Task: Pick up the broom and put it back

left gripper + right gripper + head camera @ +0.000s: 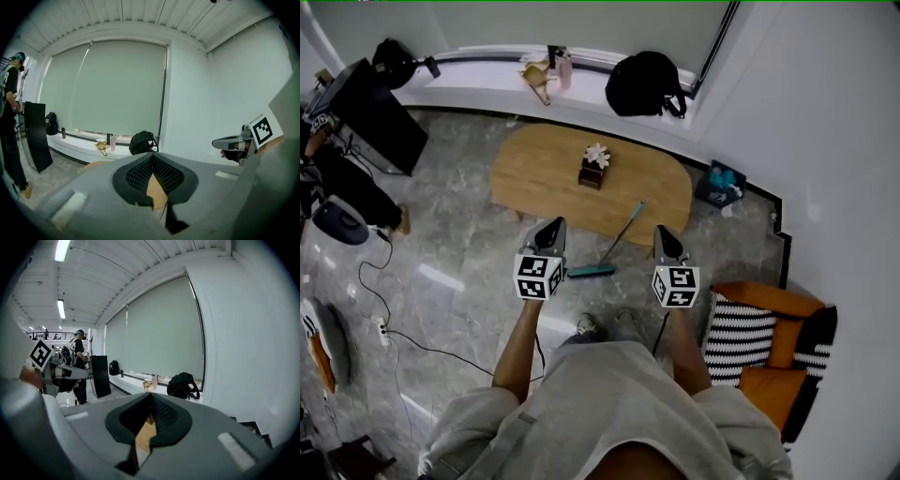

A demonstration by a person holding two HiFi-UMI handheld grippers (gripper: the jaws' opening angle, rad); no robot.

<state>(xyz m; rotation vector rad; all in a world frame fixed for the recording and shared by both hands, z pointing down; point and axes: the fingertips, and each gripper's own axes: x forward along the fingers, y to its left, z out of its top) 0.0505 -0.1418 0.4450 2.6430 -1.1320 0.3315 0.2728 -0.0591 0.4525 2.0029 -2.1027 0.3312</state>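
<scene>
Broom [615, 244] is what I am after, and it sits on the grey floor ahead of me: teal head near, thin handle slanting away to the right until its far end meets the near edge of the oval wooden table [534, 169]. I cannot tell whether it leans on that edge or only lies against it. Starting from the left, a black cable [403, 339] trails over the floor, well apart from my path. My left gripper [555, 223] hangs just left of the broom head and above it, with its jaws closed tip to tip and nothing between them. My right gripper [664, 232] hovers just right of the handle, also closed and empty. Farther right stands the orange chair [773, 361] with its striped cushion [741, 337], close beside my right arm. I judge that I am at the approach, with no grasp yet made. To do it well I should spread the jaws before I go down, since closed tips would only push the handle away. I would bring one gripper square across the handle, low near the head, where the weight sits. The other should go higher up, so the long stick does not swing. I would lift it clear of the table edge before turning, and keep the handle away from the small box with the white flower [595, 167] on the tabletop.
</scene>
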